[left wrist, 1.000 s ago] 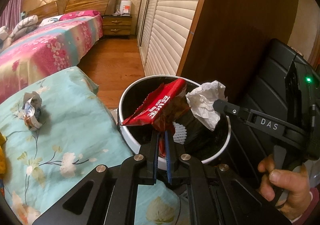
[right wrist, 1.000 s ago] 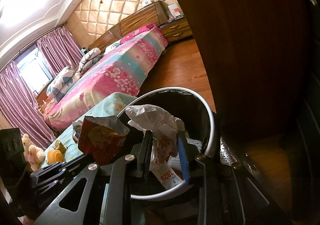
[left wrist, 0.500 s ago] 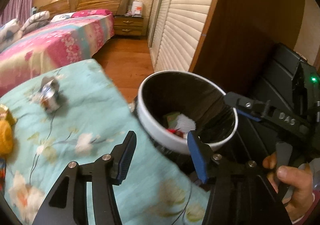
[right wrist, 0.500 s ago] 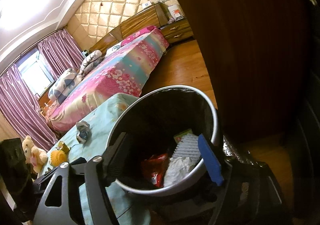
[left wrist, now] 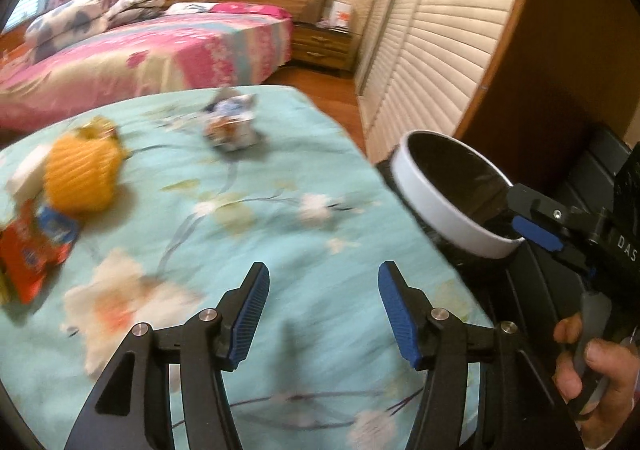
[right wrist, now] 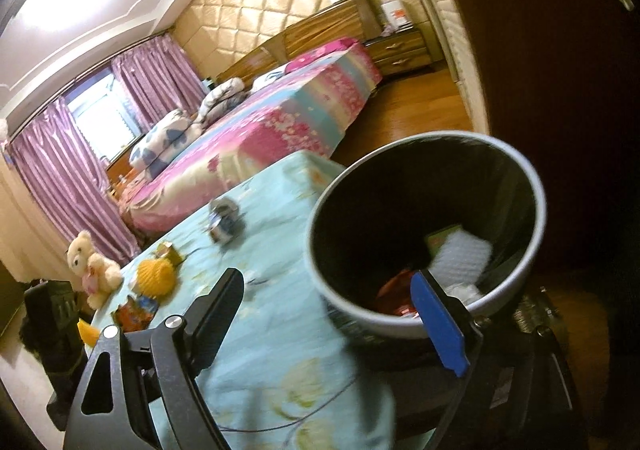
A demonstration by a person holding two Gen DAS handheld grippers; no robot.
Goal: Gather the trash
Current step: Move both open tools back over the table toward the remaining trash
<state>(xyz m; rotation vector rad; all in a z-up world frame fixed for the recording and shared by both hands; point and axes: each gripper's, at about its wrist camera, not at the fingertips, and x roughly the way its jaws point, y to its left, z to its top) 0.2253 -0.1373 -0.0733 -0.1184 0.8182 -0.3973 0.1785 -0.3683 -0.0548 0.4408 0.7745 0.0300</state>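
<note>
Since the drop into the bin [right wrist: 516, 186], the left gripper [left wrist: 320, 306] has swung over the bedspread [left wrist: 280, 218] toward the crumpled wrapper [left wrist: 230, 126], while the right gripper [right wrist: 332, 314] lingers at the rim, both spread apart and empty for the next pickup.

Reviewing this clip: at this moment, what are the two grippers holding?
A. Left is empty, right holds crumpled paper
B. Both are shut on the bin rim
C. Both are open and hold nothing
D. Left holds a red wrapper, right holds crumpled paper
C. The left gripper and the right gripper both show their jaws spread wide with nothing between them; a red wrapper and crumpled paper lie inside the bin.
</note>
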